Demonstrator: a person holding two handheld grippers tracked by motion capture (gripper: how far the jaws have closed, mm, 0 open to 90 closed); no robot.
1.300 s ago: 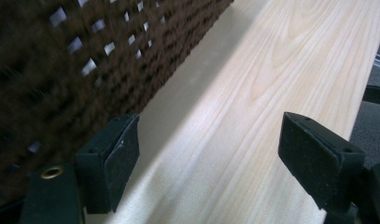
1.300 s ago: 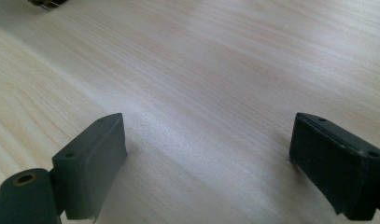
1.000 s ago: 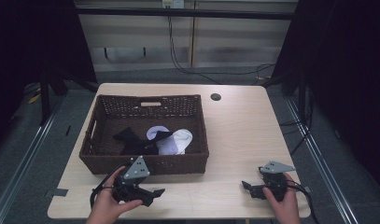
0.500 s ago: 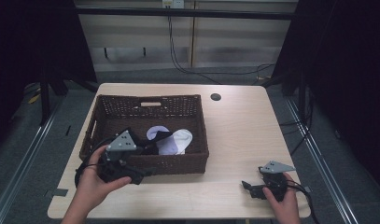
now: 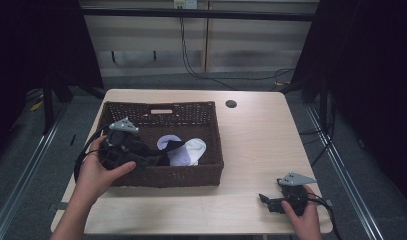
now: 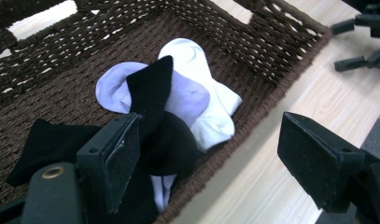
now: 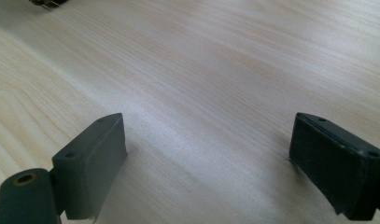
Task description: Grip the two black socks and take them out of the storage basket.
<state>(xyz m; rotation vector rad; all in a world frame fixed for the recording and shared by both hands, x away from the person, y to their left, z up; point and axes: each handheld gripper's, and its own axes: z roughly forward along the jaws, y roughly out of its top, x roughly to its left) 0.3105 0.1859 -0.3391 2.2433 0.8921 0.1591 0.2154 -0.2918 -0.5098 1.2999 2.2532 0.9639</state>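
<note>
Left gripper over the wicker basket, jaws open above the socks; right gripper idle on the desk.

Left gripper sits at the basket's front-left corner, held by the left hand; jaws spread wide, nothing gripped. In the left gripper view one jaw hangs just over the black sock, the other out past the basket's rim above bare desk. Socks lie in a pile mid-basket: black sock on top of a lavender sock, which overlaps a white sock; more dark cloth beside them. Right gripper rests near the desk's front-right corner, jaws wide apart over bare wood, holding nothing, well apart from the basket.
</note>
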